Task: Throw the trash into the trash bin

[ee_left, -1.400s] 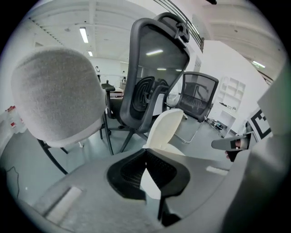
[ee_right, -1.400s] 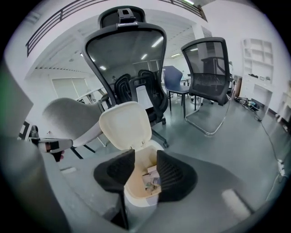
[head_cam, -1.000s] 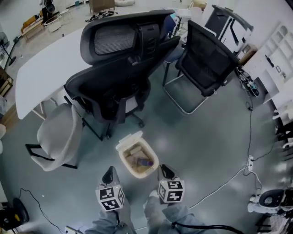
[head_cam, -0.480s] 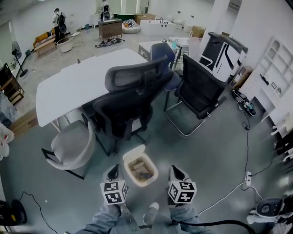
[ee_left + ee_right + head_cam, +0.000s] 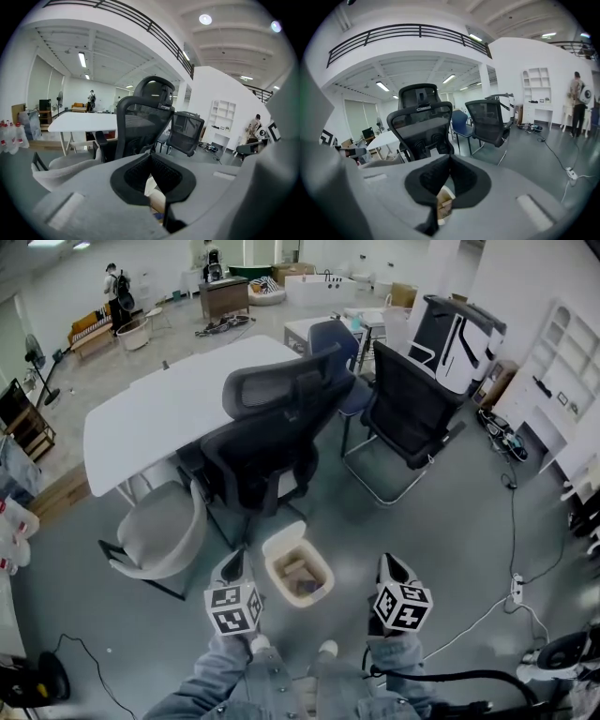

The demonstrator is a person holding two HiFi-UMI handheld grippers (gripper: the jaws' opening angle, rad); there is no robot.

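- Trash bin (image 5: 323,570), beige, on the grey floor just ahead of the person's legs (image 5: 281,679), lid swung open at the far side
- Trash (image 5: 298,579) inside it: brownish scraps and a darker piece, too small to name
- Left gripper (image 5: 234,562) clenched, jaw tips pressed together with nothing between; held just left of the bin
- Right gripper (image 5: 389,565) clamped tight and likewise empty; to the bin's right, a little further from it
- Black high-backed office chair (image 5: 272,442) just beyond the bin, grey shell chair (image 5: 164,531) to its left, white table (image 5: 169,404) behind both
- Black mesh chair (image 5: 408,409) off to the right
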